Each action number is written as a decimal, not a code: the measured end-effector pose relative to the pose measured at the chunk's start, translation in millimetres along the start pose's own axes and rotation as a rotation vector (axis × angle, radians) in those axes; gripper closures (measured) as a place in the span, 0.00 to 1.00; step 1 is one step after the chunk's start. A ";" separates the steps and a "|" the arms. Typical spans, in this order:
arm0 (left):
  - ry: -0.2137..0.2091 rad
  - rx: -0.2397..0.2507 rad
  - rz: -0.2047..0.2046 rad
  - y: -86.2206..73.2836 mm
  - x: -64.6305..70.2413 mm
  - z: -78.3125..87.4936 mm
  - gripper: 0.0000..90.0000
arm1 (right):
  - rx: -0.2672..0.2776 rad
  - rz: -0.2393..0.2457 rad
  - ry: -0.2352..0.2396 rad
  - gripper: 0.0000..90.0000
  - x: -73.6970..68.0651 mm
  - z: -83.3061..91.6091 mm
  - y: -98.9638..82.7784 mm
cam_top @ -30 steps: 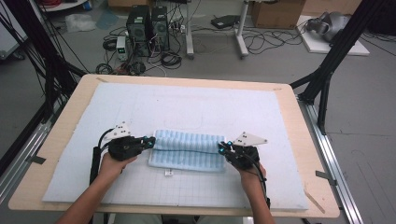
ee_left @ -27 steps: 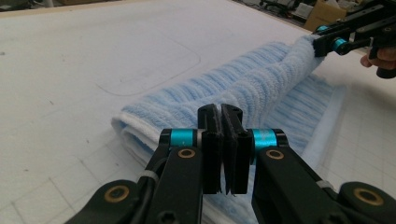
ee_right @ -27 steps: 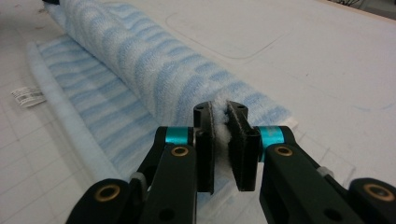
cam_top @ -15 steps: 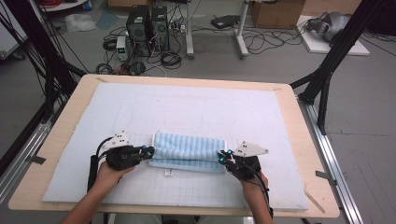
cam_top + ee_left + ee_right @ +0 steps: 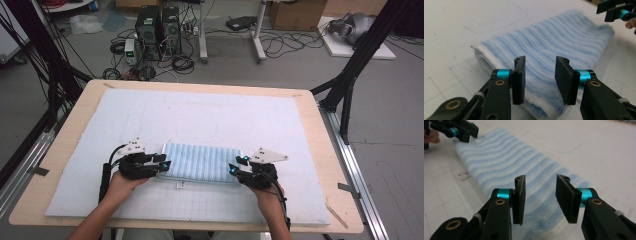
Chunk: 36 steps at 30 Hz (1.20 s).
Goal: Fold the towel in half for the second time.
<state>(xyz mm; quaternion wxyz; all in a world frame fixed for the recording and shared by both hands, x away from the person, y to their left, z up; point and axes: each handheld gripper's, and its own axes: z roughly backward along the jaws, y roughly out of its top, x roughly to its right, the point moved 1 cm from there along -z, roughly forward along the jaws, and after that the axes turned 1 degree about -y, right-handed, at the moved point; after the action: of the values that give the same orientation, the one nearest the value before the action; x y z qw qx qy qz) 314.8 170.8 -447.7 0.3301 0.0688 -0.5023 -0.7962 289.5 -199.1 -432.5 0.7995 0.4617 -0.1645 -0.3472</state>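
The towel (image 5: 201,162) lies folded into a narrow strip, near the middle of the tabletop (image 5: 80,105). Left gripper (image 5: 161,165) and right gripper (image 5: 235,167) sit at its ends, fingers just opened partway, holding nothing. This fold looks done; further folding may remain.

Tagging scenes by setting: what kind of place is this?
Probably a robotics lab: black desktop computer towers and loose cables on the grey floor, black metal rig frame around a wooden table.
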 end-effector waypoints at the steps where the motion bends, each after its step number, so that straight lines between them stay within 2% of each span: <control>1: 0.005 -0.016 -0.001 -1.2 0.0 -0.9 0.69 | -0.025 -0.001 0.005 0.67 -1.0 -4.9 -3.0; 2: 0.015 -0.045 0.006 -3.9 -0.3 -1.6 0.70 | -0.071 0.010 0.011 0.67 -1.7 -12.2 -8.4; 5: 0.015 -0.062 0.015 -7.7 -0.1 -1.9 0.71 | -0.103 0.025 0.015 0.67 -1.6 -15.8 -13.6; 7: 0.021 -0.068 0.009 -8.4 2.2 -2.4 0.71 | -0.114 0.029 0.013 0.67 -1.2 -14.6 -15.3; 9: 0.028 -0.071 -0.001 -9.4 4.1 -2.5 0.72 | -0.119 0.053 0.010 0.67 -0.6 -13.6 -17.0; 12: 0.027 -0.071 0.008 -10.6 5.6 -2.0 0.73 | -0.132 0.067 0.006 0.66 -0.3 -11.6 -17.6; 15: 0.019 -0.085 0.008 -8.9 6.1 1.2 0.73 | -0.136 0.052 0.011 0.61 3.1 -9.0 -15.9; 16: 0.012 -0.064 0.023 -4.4 3.1 3.2 0.71 | -0.088 0.003 0.024 0.57 7.3 -2.5 -12.7; 17: 0.016 -0.041 0.031 -1.8 0.6 4.0 0.69 | -0.045 -0.026 0.019 0.56 10.5 1.4 -10.7; 18: 0.016 -0.041 0.031 -1.8 0.6 4.0 0.68 | -0.045 -0.026 0.019 0.56 10.5 1.4 -10.7; 19: 0.026 -0.020 0.035 0.5 -2.1 4.5 0.67 | 0.025 -0.077 -0.016 0.55 17.6 6.6 -6.5; 20: 0.035 0.008 0.032 3.5 -7.0 6.0 0.67 | 0.032 -0.088 -0.034 0.56 19.8 7.2 -5.3; 22: 0.043 0.038 0.038 4.5 -10.5 8.4 0.67 | 0.031 -0.087 -0.078 0.59 26.3 4.3 -3.5; 23: 0.043 0.038 0.038 4.5 -10.5 8.4 0.66 | 0.034 -0.093 -0.077 0.63 28.0 2.0 -3.1; 24: 0.058 0.076 0.037 5.6 -14.2 12.3 0.66 | 0.026 -0.086 -0.079 0.66 29.7 -1.1 -2.4; 27: 0.080 0.122 0.046 7.6 -20.6 19.2 0.65 | -0.016 -0.060 -0.075 0.73 32.6 -13.7 0.2; 28: 0.080 0.122 0.046 7.6 -20.6 19.2 0.65 | -0.016 -0.060 -0.075 0.73 32.6 -13.7 0.2; 29: 0.085 0.130 0.047 8.0 -22.9 21.4 0.65 | -0.044 -0.056 -0.081 0.73 35.3 -23.6 0.8; 32: 0.101 0.146 0.044 8.6 -27.4 26.4 0.65 | -0.090 -0.053 -0.139 0.70 39.5 -32.5 -0.6; 34: 0.112 0.173 0.035 9.8 -31.2 30.6 0.64 | -0.075 -0.054 -0.158 0.69 42.0 -29.8 0.9; 36: 0.101 0.185 0.039 10.4 -33.7 32.9 0.62 | -0.055 -0.055 -0.169 0.66 42.9 -22.6 4.3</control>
<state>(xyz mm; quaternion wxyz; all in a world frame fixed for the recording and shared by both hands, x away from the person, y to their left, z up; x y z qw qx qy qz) 331.1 212.8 -430.4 0.3625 0.1294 -0.5577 -0.7354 334.7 -214.0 -443.0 0.7853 0.4131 -0.2091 -0.4110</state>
